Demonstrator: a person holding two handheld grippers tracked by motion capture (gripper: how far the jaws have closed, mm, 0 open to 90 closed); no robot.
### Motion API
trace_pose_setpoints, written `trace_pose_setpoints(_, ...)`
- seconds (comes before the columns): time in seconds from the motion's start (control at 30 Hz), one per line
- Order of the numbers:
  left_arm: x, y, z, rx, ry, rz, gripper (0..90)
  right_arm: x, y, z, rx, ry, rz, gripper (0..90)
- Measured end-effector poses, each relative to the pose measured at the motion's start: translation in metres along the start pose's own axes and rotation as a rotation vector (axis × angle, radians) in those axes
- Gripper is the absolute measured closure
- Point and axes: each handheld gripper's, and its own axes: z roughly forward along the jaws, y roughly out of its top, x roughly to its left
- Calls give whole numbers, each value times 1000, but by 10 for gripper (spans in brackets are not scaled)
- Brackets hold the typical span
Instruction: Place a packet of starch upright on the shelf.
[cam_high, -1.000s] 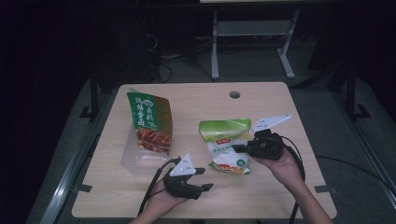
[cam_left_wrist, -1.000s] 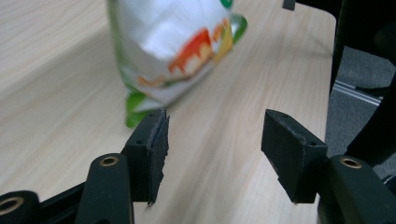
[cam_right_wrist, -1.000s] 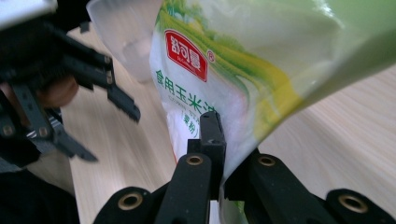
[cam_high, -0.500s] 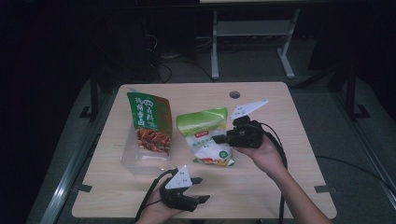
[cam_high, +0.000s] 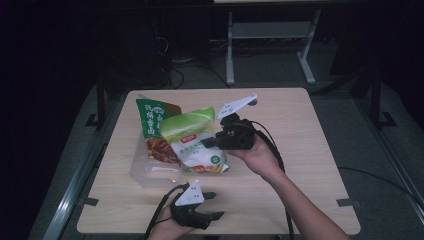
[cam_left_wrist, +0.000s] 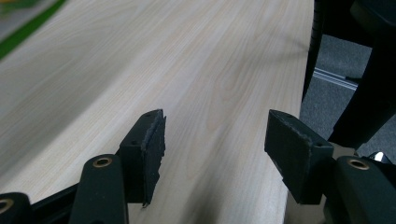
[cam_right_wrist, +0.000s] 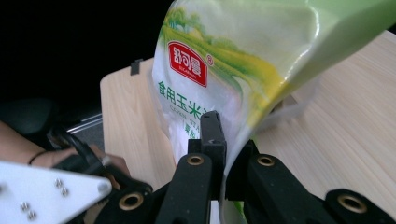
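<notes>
Two grippers: right gripper (cam_high: 212, 141) jaws clamped on green-white pouch (cam_high: 196, 145), left gripper (cam_high: 210, 206) jaws apart, empty.

the high view looks forward and down over the whole desk (cam_high: 300, 150) from above the person's side. each tool camera sits close behind its own jaws, low over the same desk (cam_left_wrist: 210, 70).

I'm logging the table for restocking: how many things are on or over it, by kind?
Snack and food bags: 2, the green-and-white bag and the green-and-red bag
Clear plastic container: 1
Total: 3
</notes>
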Motion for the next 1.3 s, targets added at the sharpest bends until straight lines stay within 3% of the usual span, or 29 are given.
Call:
trace_pose_setpoints(0.43, 0, -1, -4, -8, -3, -6, 378, 14, 33, 39, -16, 71, 5, 895)
trace_pose_setpoints(0.6, 1, -2, -5, -15, -2, -3, 371, 19, 45, 56, -16, 88, -29, 895)
trace_pose_setpoints(1.3, 3, -3, -7, -21, -7, -17, 372, 26, 63, 138, -9, 201, -13, 895)
